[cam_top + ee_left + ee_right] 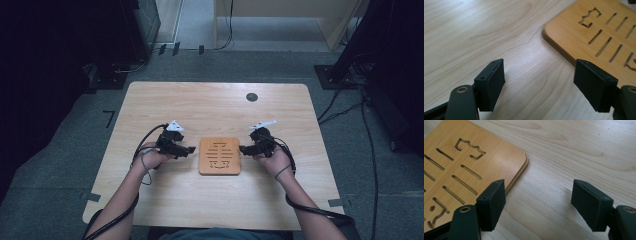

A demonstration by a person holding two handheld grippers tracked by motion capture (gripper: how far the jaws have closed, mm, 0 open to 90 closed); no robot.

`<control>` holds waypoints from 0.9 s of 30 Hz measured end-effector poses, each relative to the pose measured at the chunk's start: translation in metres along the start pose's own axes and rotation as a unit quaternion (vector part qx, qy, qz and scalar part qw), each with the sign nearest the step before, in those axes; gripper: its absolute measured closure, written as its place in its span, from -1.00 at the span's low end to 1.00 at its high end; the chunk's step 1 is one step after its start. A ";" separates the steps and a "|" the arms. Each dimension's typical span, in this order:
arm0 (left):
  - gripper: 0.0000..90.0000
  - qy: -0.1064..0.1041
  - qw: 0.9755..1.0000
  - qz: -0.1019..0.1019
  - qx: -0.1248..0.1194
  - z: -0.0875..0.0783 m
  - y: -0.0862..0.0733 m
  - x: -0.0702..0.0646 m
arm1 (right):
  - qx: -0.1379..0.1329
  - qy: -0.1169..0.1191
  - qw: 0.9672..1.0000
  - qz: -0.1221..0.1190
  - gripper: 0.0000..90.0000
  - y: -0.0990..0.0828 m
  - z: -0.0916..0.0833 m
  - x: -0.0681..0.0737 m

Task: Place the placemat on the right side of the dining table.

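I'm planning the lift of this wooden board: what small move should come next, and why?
Probably slide both grippers inward: the left gripper and right gripper flank the wooden board lying flat on the table, open, with nothing between their fingers.

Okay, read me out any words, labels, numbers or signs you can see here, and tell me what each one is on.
No readable words, labels or brand names.
Wooden board: cut-out slots and ornamental shapes, which do not read as letters or numbers.
Floor left of the table: a dark tape mark shaped like "7", which may be a mere corner marker.
Left gripper and right gripper: no markings to read.
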State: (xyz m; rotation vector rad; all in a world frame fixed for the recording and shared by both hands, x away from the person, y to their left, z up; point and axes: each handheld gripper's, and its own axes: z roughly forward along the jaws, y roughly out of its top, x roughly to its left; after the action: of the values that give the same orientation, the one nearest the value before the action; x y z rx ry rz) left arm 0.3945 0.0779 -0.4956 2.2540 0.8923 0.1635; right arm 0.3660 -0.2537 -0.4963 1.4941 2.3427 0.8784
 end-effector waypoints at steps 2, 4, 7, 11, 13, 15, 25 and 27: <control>-0.47 -0.004 1.000 -0.004 0.002 0.000 0.000 -0.001 | 0.000 0.000 1.000 -0.003 -0.39 0.000 0.000 0.000; -0.47 -0.006 1.000 -0.004 0.006 0.000 0.000 -0.002 | 0.000 0.001 1.000 0.000 -0.39 0.000 0.000 0.001; -0.45 -0.005 1.000 -0.001 0.006 0.001 0.000 -0.002 | 0.001 0.002 1.000 -0.004 -0.40 0.000 0.001 0.002; -0.42 -0.007 1.000 -0.004 0.004 -0.001 0.001 -0.001 | 0.003 0.002 1.000 -0.006 -0.40 0.000 0.002 0.003; -0.35 -0.007 1.000 -0.004 -0.002 -0.002 0.002 -0.002 | 0.003 0.001 1.000 -0.008 -0.40 0.000 0.003 0.003; -0.33 -0.008 1.000 -0.003 -0.003 -0.002 0.002 -0.003 | 0.003 0.003 1.000 -0.008 -0.40 0.001 0.003 0.004; -0.33 -0.008 1.000 -0.004 -0.003 -0.002 0.002 -0.006 | 0.005 0.004 1.000 -0.016 -0.41 0.002 0.004 0.008; -0.33 -0.009 1.000 -0.003 -0.003 -0.003 0.002 -0.007 | 0.005 0.003 1.000 -0.019 -0.41 0.003 0.005 0.009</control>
State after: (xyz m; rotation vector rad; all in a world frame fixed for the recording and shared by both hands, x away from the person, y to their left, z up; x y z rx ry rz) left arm 0.3897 0.0743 -0.4914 2.2425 0.8879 0.1423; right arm 0.3661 -0.2434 -0.4974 1.4472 2.3739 0.8645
